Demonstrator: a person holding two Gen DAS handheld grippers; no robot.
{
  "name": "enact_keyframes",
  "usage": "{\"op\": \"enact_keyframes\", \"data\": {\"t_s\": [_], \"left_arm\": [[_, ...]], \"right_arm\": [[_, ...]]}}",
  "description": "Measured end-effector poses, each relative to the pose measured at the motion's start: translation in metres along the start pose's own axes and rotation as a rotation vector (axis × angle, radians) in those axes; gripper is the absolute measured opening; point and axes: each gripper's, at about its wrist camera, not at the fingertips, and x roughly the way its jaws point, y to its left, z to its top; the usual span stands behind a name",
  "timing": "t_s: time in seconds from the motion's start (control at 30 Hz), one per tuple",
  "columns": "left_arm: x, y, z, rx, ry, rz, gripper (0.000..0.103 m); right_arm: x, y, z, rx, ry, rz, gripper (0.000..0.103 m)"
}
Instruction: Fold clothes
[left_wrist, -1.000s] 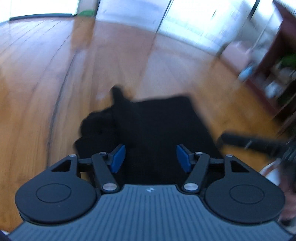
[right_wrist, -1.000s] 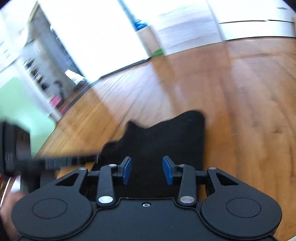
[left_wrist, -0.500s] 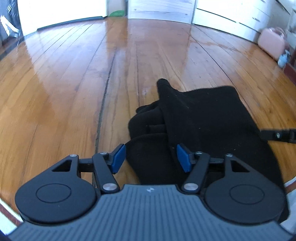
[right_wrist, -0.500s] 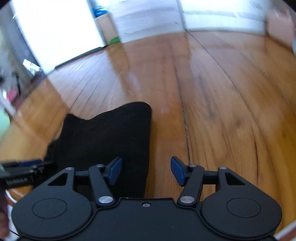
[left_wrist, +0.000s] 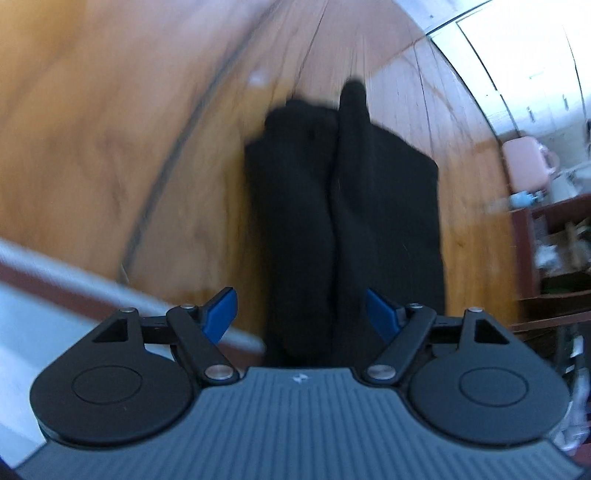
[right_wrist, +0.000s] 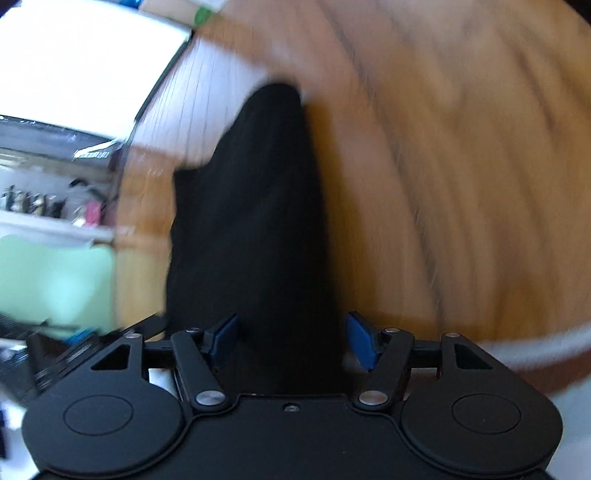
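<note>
Both blurred views cut off the black garment (left_wrist: 347, 221) behind gripper bodies.

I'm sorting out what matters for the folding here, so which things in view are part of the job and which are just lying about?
Part of the job:
- black garment, on the wooden floor
- left gripper, jaws opening, garment between them
- right gripper, jaws opening, garment between them

Just lying about:
- pink container
- dark shelf unit
- green object
</note>
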Motion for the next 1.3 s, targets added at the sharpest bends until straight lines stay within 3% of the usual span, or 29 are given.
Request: {"op": "enact_keyframes", "data": {"t_s": [0.07,0.13,0.17,0.2,0.27,0.3,0.4,0.5,0.63,0.67,0.7,0.8,0.83,0.87,0.9,0.93,0.97,1.0,1.07,1.13,1.23,1.3], "left_arm": [[0.000,0.004,-0.010,-0.054,0.030,-0.019,0.076],[-0.006,-0.003,-0.021,-0.037,0.016,-0.018,0.076],[-0.009,-0.006,-0.027,-0.029,0.009,-0.018,0.076],[-0.012,-0.009,-0.033,-0.023,0.005,-0.019,0.076],[-0.018,-0.013,-0.048,-0.018,-0.008,-0.013,0.079],[-0.021,-0.015,-0.057,-0.016,-0.027,0.025,0.080],[-0.029,-0.021,-0.075,-0.016,-0.085,0.111,0.080],[-0.030,-0.007,-0.085,-0.155,-0.089,-0.034,0.084],[-0.013,0.033,-0.099,-0.471,-0.080,-0.297,0.085],[-0.009,0.040,-0.100,-0.519,-0.083,-0.324,0.085],[-0.009,0.043,-0.099,-0.529,-0.102,-0.309,0.085],[-0.015,0.037,-0.086,-0.440,-0.182,-0.158,0.085],[-0.014,0.035,-0.083,-0.411,-0.215,-0.139,0.081],[-0.014,0.037,-0.083,-0.401,-0.255,-0.125,0.075],[-0.016,0.037,-0.081,-0.383,-0.290,-0.114,0.052],[-0.017,0.035,-0.077,-0.361,-0.301,-0.082,0.041],[-0.018,0.033,-0.073,-0.340,-0.291,-0.060,0.040],[-0.021,0.030,-0.068,-0.311,-0.277,-0.036,0.040],[-0.026,0.020,-0.063,-0.221,-0.283,0.045,0.040],[-0.029,0.008,-0.060,-0.117,-0.306,0.162,0.040],[-0.025,0.004,-0.056,-0.063,-0.331,0.243,0.040],[-0.023,0.009,-0.054,-0.070,-0.327,0.240,0.040]], "right_arm": [[-0.002,0.001,-0.010,0.022,0.012,0.009,0.071],[0.003,0.001,-0.018,0.031,0.030,0.030,0.072],[0.005,0.002,-0.020,0.031,0.036,0.050,0.065],[0.006,0.003,-0.022,0.021,0.036,0.067,0.046],[0.006,0.011,-0.019,-0.010,0.043,0.075,0.028],[0.007,0.012,-0.020,-0.006,0.046,0.095,0.023],[0.014,0.013,-0.023,0.098,0.060,0.177,0.023],[0.023,0.016,-0.034,0.233,0.070,0.260,0.023],[0.030,0.029,-0.050,0.356,0.072,0.348,0.023],[0.032,0.032,-0.054,0.385,0.075,0.366,0.023],[0.034,0.033,-0.058,0.404,0.091,0.375,0.023],[0.046,0.034,-0.071,0.456,0.142,0.391,0.022],[0.048,0.033,-0.076,0.466,0.161,0.394,0.022],[0.050,0.033,-0.078,0.459,0.180,0.384,0.022],[0.052,0.033,-0.079,0.451,0.200,0.373,0.023],[0.052,0.033,-0.077,0.440,0.209,0.366,0.028],[0.047,0.034,-0.075,0.427,0.207,0.356,0.031],[0.041,0.034,-0.073,0.415,0.205,0.345,0.048],[0.023,0.041,-0.068,0.337,0.144,0.364,0.076],[0.002,0.047,-0.063,0.247,0.040,0.343,0.077],[-0.018,0.052,-0.046,0.111,-0.142,0.224,0.077],[-0.020,0.052,-0.031,0.018,-0.234,0.100,0.077]]}}
